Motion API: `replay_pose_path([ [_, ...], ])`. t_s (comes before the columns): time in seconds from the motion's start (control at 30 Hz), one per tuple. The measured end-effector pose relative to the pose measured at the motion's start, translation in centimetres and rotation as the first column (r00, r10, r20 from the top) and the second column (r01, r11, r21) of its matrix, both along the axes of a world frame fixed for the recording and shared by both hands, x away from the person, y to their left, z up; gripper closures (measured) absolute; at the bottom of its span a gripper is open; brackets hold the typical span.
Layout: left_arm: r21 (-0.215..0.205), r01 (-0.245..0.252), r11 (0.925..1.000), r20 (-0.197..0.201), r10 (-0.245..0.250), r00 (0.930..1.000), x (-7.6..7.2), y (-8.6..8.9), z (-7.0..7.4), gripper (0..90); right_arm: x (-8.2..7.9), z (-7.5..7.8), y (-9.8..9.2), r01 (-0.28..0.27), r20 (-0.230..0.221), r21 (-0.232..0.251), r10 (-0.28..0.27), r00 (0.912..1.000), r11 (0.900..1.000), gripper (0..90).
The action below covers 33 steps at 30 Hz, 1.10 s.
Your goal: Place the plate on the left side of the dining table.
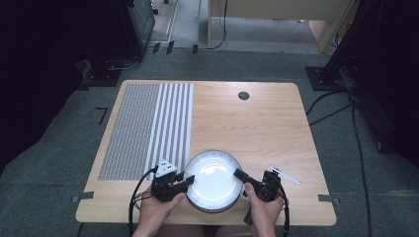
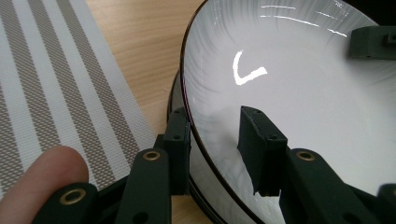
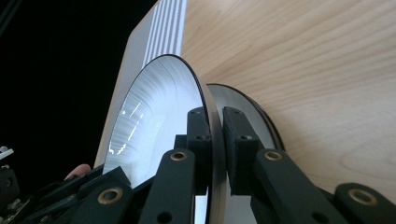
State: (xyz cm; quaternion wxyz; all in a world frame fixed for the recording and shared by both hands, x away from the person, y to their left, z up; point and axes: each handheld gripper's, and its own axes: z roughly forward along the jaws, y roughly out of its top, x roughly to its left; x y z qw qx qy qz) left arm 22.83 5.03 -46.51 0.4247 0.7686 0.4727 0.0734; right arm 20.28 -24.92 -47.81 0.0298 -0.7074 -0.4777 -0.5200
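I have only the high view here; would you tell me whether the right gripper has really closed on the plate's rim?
Observer: Yes. In the right gripper view, the right gripper has its jaws clamped on the rim of the top plate.
Operator: Is anything under that plate?
Observer: A second plate lies beneath it, and one jaw sits between the two.
Operator: And the left gripper?
Observer: The left gripper straddles the rim, one jaw inside and one outside; whether both press I cannot tell.

Light wooden table (image 1: 257, 123): striped mat (image 1: 148, 129) on left half, stacked plates (image 1: 213, 180) near edge, white pen (image 1: 285, 175) right, dark grommet (image 1: 243, 96) far
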Motion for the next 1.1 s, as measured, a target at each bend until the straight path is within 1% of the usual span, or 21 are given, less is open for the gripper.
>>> replay_pose_path([
  [0.13,-0.004,-0.027,0.9996,0.01,0.027,0.9996,0.5,0.8,0.7,65.4,1.1,0.5,0.7,-0.012,0.006,0.01,0.012,0.9999,1.0,82.4],
  [0.27,-0.012,-0.054,0.9985,0.01,0.054,0.9985,1.1,2.1,1.3,65.7,2.3,1.0,1.7,-0.032,0.007,0.016,0.032,0.9995,0.999,82.4],
  [0.43,-0.016,-0.084,0.9963,0.011,0.085,0.9964,1.8,3.6,1.9,65.5,4.2,1.9,3.3,-0.066,0.016,0.012,0.065,0.9977,0.998,82.0],
  [0.5,-0.019,-0.098,0.995,0.008,0.098,0.9951,2.1,4.2,2.1,65.6,4.8,2.1,3.9,-0.073,0.013,0.02,0.072,0.9973,0.997,81.9],
  [0.6,-0.014,-0.114,0.9934,0.007,0.114,0.9934,2.5,5.3,2.4,65.5,5.6,2.3,5.0,-0.087,0.012,0.017,0.087,0.9962,0.996,82.0],
  [0.73,-0.011,-0.138,0.9904,0.011,0.138,0.9904,3.1,6.7,2.8,65.7,6.7,2.5,6.3,-0.105,0.004,0.032,0.105,0.9944,0.994,82.0],
  [0.87,-0.009,-0.154,0.9881,0.014,0.154,0.988,3.6,7.9,3.2,65.7,7.8,2.8,7.7,-0.121,-0.001,0.036,0.122,0.9926,0.992,82.0],
  [0.93,-0.006,-0.161,0.987,0.015,0.161,0.9869,3.9,8.5,3.5,65.7,8.3,3.0,8.3,-0.128,0.0,0.035,0.128,0.9917,0.991,82.0],
  [1.03,-0.005,-0.17,0.9855,0.019,0.17,0.9853,4.4,9.4,3.8,65.7,9.1,3.2,9.2,-0.134,-0.003,0.049,0.134,0.991,0.99,81.8],
  [1.1,0.001,-0.178,0.984,0.021,0.178,0.9838,4.8,9.9,4.1,65.7,9.7,3.4,9.8,-0.136,-0.002,0.05,0.137,0.9906,0.989,81.9],
])
